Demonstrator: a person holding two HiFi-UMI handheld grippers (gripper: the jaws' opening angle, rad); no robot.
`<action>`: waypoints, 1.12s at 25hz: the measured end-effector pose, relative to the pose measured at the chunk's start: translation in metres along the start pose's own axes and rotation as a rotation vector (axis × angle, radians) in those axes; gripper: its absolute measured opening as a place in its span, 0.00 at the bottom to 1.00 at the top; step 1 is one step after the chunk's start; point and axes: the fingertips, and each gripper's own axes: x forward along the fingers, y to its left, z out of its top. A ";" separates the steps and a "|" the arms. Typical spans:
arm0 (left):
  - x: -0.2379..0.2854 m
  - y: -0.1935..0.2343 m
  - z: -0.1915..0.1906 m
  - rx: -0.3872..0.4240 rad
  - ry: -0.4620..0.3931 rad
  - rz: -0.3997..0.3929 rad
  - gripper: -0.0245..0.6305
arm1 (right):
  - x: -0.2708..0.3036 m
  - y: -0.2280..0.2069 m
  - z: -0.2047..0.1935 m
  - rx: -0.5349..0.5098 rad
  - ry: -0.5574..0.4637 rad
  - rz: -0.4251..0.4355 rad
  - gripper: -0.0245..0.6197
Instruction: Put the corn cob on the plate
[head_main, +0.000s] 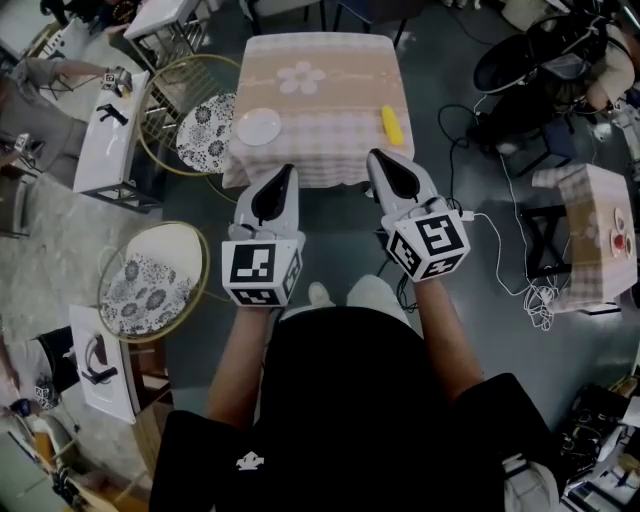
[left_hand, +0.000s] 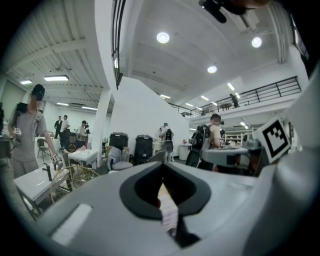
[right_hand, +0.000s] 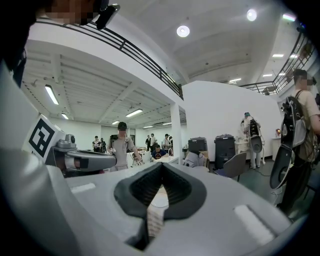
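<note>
In the head view a yellow corn cob (head_main: 391, 124) lies near the right edge of a small table with a pink checked cloth (head_main: 318, 135). A white plate (head_main: 258, 126) sits on the table's left side. My left gripper (head_main: 289, 172) is shut and empty, level, just short of the table's near edge below the plate. My right gripper (head_main: 374, 156) is shut and empty too, its tip at the near edge below the corn. Both gripper views look out over closed jaws, left gripper (left_hand: 162, 167) and right gripper (right_hand: 161, 166), into the hall; neither shows corn or plate.
Two round gold-framed chairs with patterned cushions stand to the left, one chair (head_main: 206, 130) against the table and another chair (head_main: 148, 290) nearer me. White side tables (head_main: 108, 130) are further left. Cables (head_main: 500, 230) and a second small table (head_main: 598, 235) are on the right. People stand around the hall.
</note>
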 end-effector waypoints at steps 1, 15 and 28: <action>0.000 0.004 -0.001 -0.005 0.001 0.000 0.05 | 0.003 0.002 0.000 -0.002 0.002 -0.002 0.04; 0.025 0.018 -0.005 -0.021 0.018 -0.007 0.05 | 0.025 -0.018 -0.005 0.005 0.017 -0.021 0.04; 0.103 0.026 -0.014 -0.019 0.066 0.000 0.05 | 0.070 -0.100 -0.019 0.052 0.028 -0.059 0.04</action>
